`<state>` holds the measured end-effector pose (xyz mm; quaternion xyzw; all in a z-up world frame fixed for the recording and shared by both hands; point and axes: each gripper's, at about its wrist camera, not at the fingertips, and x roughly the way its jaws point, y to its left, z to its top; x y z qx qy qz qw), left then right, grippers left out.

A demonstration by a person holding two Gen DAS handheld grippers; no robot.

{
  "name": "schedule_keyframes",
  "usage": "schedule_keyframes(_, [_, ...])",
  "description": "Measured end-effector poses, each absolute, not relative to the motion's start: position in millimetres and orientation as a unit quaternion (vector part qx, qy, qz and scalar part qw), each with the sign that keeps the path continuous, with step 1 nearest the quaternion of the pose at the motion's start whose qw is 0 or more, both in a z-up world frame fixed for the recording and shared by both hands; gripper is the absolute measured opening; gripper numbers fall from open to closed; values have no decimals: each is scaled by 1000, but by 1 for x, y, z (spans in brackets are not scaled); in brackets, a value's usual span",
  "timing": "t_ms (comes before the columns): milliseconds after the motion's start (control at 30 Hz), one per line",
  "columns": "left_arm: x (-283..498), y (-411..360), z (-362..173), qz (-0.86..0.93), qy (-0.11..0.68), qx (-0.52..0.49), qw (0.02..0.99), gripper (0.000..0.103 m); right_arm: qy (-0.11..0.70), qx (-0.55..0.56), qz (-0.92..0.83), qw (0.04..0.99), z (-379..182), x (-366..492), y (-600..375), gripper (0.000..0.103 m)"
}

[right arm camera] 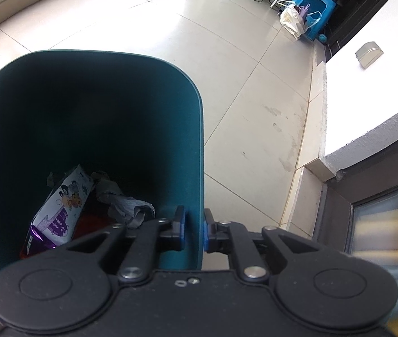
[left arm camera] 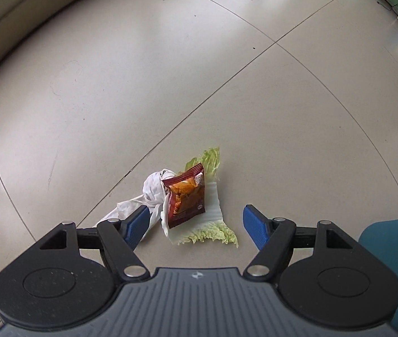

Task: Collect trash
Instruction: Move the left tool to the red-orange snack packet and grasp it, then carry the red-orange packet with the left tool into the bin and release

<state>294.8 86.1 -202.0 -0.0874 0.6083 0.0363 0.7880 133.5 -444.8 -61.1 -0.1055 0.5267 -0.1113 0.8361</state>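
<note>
On the tiled floor lies a small pile of trash: a red snack packet (left arm camera: pixel 185 196) on top of a cabbage leaf (left arm camera: pixel 213 224), with a crumpled white tissue (left arm camera: pixel 154 189) at its left. My left gripper (left arm camera: pixel 196 221) hangs over the pile, jaws wide open, nothing between the pads. Its left fingertip (left arm camera: pixel 137 224) lies over the tissue's tail. In the right wrist view my right gripper (right arm camera: pixel 194 230) is shut on the rim wall of a teal trash bin (right arm camera: pixel 182 112). Inside the bin lie a white and purple wrapper (right arm camera: pixel 61 205) and grey crumpled paper (right arm camera: pixel 128 205).
A corner of the teal bin (left arm camera: pixel 395 252) shows at the right edge of the left wrist view. A skirting wall (left arm camera: pixel 16 28) runs at far left. A white ledge (right arm camera: pixel 367 98) and a window frame stand right of the bin. A blue stool (right arm camera: pixel 315 5) with bags stands far off.
</note>
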Motion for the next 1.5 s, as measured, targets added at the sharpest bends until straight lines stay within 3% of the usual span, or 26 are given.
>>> schedule_keyframes(333, [320,96,-256,57,633,-64,769,70,539,-106,-135,824,-64,140,-441,13])
schedule_keyframes(400, [323,96,-259,55,636,-63,767,56,541,-106,-139,822,-65,141,-441,14])
schedule_keyframes(467, [327,95,-260,57,635,-58,769,55,543,-106,-142,821,-65,141,-441,14])
schedule_keyframes(600, [333,91,-264,56,640,-35,766,40,543,-106,-144,820,-65,141,-440,14])
schedule_keyframes(767, [338,92,-268,58,643,-27,764,31,544,-106,-147,819,-66,142,-440,15])
schedule_keyframes(1000, [334,95,-259,59,629,-40,774,6,544,-108,-146,819,-67,142,-440,15])
schedule_keyframes(1500, [323,107,-230,46,616,-72,783,8,542,-106,-140,821,-68,139,-441,15])
